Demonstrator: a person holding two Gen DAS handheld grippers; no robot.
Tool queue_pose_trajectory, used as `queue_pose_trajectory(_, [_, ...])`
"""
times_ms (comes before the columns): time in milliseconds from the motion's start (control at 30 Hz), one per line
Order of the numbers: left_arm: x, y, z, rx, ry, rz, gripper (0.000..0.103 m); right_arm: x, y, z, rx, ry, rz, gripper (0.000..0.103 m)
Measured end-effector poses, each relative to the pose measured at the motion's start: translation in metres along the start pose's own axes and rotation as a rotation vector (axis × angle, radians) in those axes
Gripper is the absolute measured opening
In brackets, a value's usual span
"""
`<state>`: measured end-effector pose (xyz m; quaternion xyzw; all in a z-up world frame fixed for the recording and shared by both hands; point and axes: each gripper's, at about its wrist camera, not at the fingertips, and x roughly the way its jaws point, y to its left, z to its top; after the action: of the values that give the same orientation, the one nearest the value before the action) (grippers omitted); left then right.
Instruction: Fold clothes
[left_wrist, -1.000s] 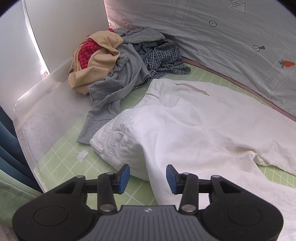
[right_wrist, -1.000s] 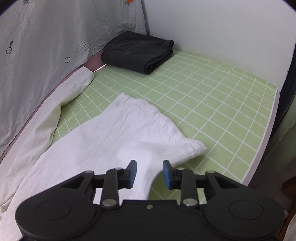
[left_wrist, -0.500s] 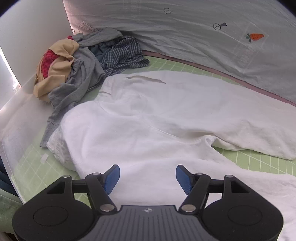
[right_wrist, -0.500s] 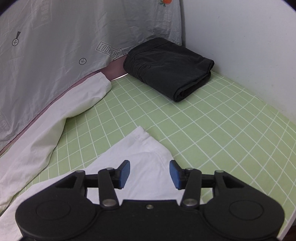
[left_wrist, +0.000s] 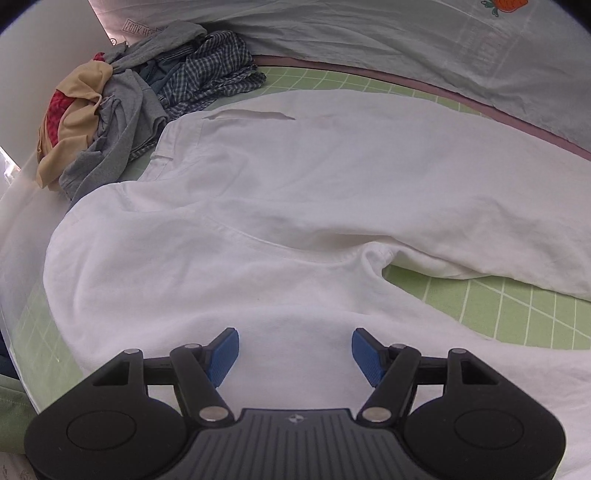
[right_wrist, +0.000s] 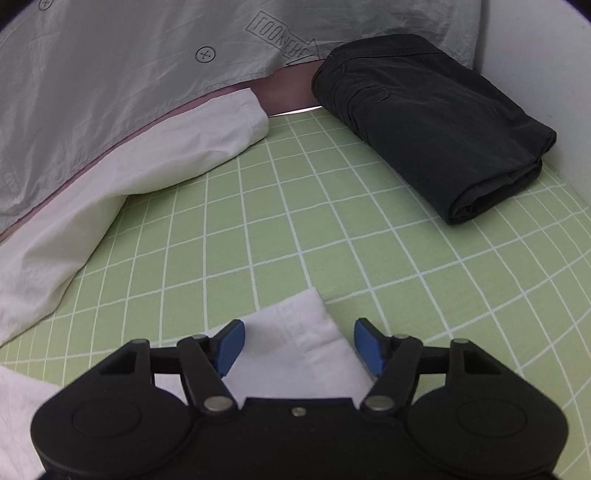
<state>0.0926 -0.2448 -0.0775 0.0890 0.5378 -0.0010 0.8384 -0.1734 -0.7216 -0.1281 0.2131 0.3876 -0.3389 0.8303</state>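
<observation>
While the white trousers lie spread across the green grid mat, the left gripper points down over their upper part, its blue pads well apart with cloth lying flat below and between them; the pads press on nothing. Beyond the trousers' waistband, at the mat's far left corner, sits a heap of unfolded clothes: grey, checked blue, tan and red pieces tangled together. A grey printed sheet hangs along the mat's back edge, and one trouser leg runs just beside it.

Seen from the right wrist, the right gripper has its jaws opening, the hem corner of the near trouser leg lying on the mat between the pads, not pinched. The other trouser leg ends against the sheet at the mat's back edge. A folded black garment rests at the mat's far right corner, well apart from the trousers.
</observation>
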Motion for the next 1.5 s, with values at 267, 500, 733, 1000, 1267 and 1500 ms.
queue_pose_trajectory(267, [-0.002, -0.010, 0.002, 0.024, -0.011, 0.026, 0.069, -0.009, -0.011, 0.018, -0.077, -0.096, -0.026, 0.007])
queue_pose_trajectory(500, [-0.013, 0.007, -0.006, -0.021, -0.039, 0.014, 0.069, -0.014, -0.035, 0.035, 0.124, -0.124, -0.205, 0.025])
queue_pose_trajectory(733, [-0.018, 0.052, -0.023, -0.108, -0.030, 0.001, 0.070, -0.054, -0.007, 0.011, 0.413, -0.007, -0.077, 0.048])
queue_pose_trajectory(1000, [-0.015, 0.118, -0.045, -0.168, -0.016, 0.003, 0.074, -0.070, 0.119, -0.036, 0.422, 0.213, 0.137, 0.061])
queue_pose_trajectory(1267, [0.011, 0.210, -0.056, -0.234, -0.003, 0.035, 0.074, -0.084, 0.205, -0.082, 0.400, 0.263, 0.091, 0.075])
queue_pose_trajectory(1500, [0.038, 0.263, -0.044, -0.267, -0.018, -0.017, 0.070, -0.100, 0.221, -0.116, 0.470, 0.237, -0.017, 0.077])
